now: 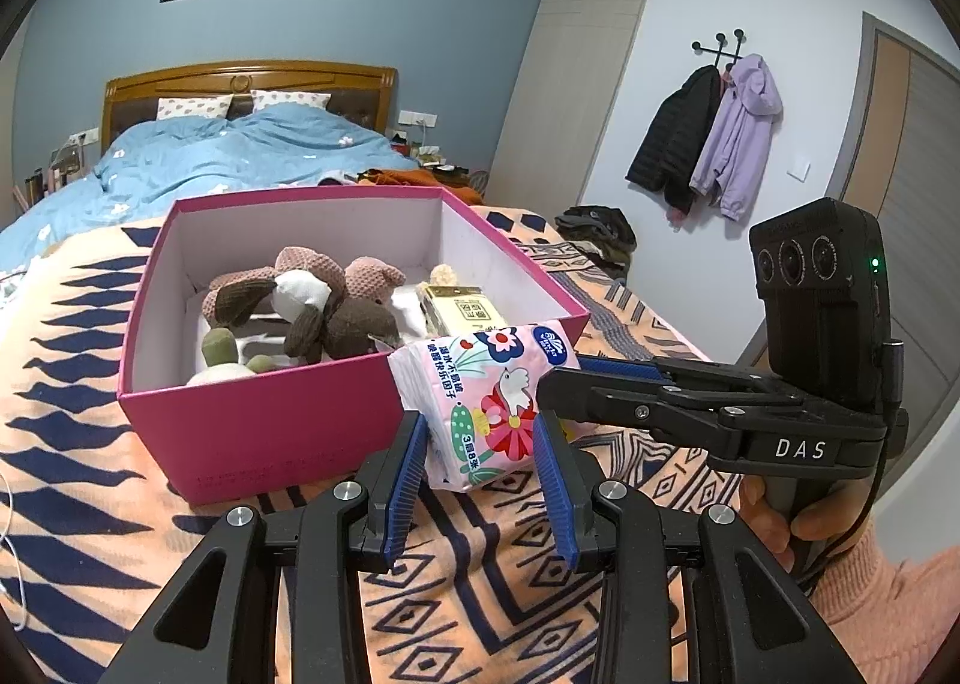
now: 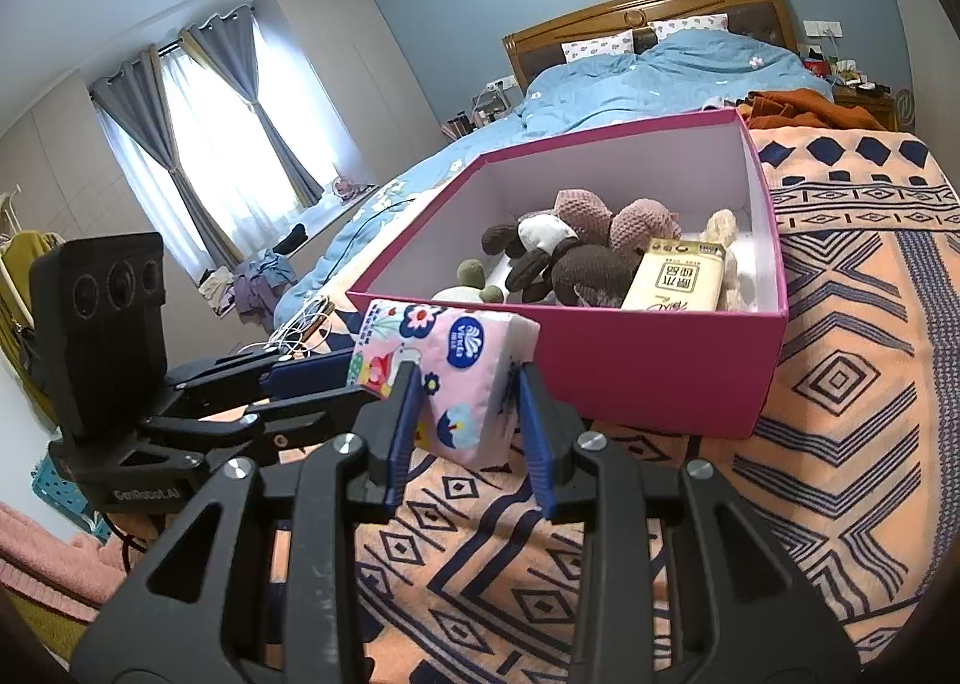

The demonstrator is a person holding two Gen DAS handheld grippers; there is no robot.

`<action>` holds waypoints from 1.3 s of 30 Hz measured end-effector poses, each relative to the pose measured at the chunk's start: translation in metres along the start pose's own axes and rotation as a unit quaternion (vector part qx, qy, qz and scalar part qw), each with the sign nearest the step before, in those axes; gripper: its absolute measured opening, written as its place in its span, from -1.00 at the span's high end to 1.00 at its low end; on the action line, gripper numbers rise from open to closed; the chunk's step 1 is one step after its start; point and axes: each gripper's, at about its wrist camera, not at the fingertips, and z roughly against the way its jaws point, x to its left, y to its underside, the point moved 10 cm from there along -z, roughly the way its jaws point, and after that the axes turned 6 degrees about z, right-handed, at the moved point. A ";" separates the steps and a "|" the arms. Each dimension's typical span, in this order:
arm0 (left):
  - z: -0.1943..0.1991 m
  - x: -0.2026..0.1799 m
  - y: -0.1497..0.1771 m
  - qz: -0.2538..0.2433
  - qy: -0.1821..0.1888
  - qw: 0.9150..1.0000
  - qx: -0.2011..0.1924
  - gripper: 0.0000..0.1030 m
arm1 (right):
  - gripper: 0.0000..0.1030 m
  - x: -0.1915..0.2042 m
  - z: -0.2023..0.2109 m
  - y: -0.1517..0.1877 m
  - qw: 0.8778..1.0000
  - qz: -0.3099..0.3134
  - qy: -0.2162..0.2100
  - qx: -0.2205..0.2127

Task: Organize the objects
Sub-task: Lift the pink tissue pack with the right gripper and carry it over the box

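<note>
Both your grippers are clamped on the same pink floral tissue pack (image 1: 489,402): the left gripper (image 1: 480,447) has its blue pads narrowed onto the pack's near end, and the right gripper (image 2: 465,405) pinches the other end, jaws just as narrow, pads pressing the wrapper. The pack hangs between them, clear of the blanket, tilted, just in front of the near wall of the pink box (image 1: 258,426) and level with its rim. In the left wrist view your right gripper comes in from the right with its camera block up top; your hand (image 1: 774,522) in a pink sleeve is on its handle. The box sits on the orange and navy patterned blanket (image 1: 90,444) at the foot of the bed. Inside it: a brown and pink knitted plush toy (image 1: 312,306), a gold tissue pack (image 1: 462,312) against the right side, and a small green and white plush (image 1: 222,354) at the near left corner. The blue duvet (image 1: 240,156) lies beyond the box.
</note>
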 end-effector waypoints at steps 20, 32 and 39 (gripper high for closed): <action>0.000 0.001 -0.017 -0.003 -0.004 1.000 -0.013 0.30 | 0.30 0.000 0.002 -0.021 1.000 0.018 0.007 -0.015; 0.001 0.004 -0.028 -0.007 -0.010 1.000 -0.024 0.30 | 0.29 -0.002 0.000 -0.029 1.000 0.018 0.004 -0.019; 0.001 0.006 -0.032 -0.005 -0.012 1.000 -0.027 0.30 | 0.29 0.000 0.000 -0.033 1.000 0.023 0.005 -0.021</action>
